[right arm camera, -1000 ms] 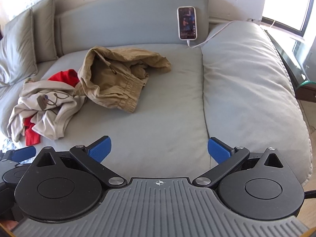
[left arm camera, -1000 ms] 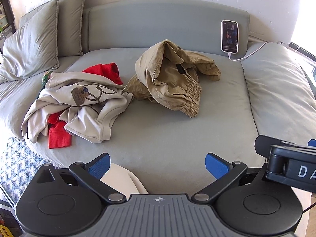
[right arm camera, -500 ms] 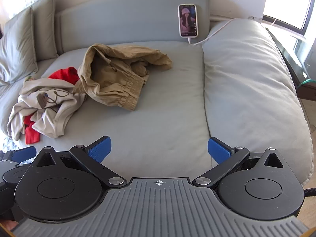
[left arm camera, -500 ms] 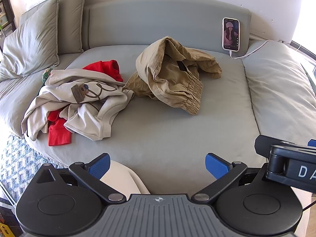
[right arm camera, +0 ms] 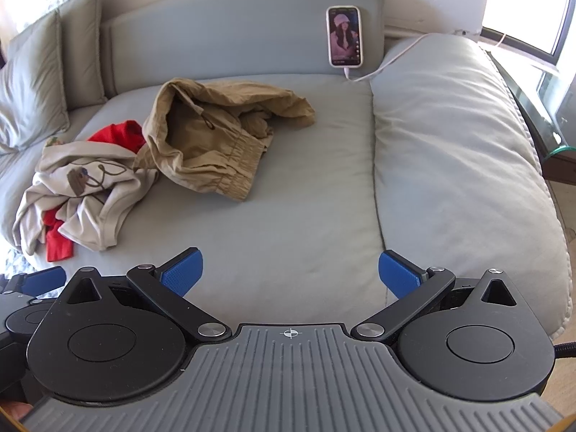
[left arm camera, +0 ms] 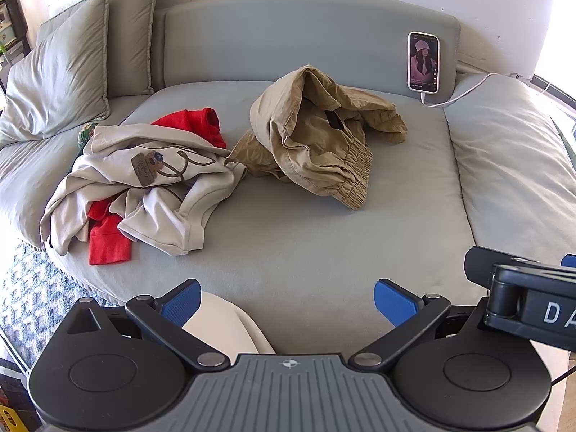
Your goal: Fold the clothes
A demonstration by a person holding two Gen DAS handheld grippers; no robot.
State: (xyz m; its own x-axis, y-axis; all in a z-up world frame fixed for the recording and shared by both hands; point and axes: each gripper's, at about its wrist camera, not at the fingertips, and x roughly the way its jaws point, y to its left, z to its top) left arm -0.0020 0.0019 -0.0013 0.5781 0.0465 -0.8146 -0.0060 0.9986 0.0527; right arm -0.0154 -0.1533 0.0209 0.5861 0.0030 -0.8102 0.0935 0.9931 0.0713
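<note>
Your left claw (left arm camera: 286,298) and right claw (right arm camera: 289,270) both hover with fingers spread apart, empty, at the near edge of the grey round bed (left arm camera: 306,252) — likely lined up to reach in. The crumpled khaki trousers (left arm camera: 316,144) lie mid-bed, touching a heap of beige sweatshirt (left arm camera: 154,176) over red cloth (left arm camera: 108,244) — all unfolded.

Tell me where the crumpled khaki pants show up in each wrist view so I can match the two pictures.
Left wrist view: the khaki pants lie just above centre, on the grey bed, right of the beige shirt.
Right wrist view: the khaki pants sit upper left of centre, again right of the beige shirt.
Shared landmark: the phone propped against the headboard, up and to the right of the pants in both.
</note>
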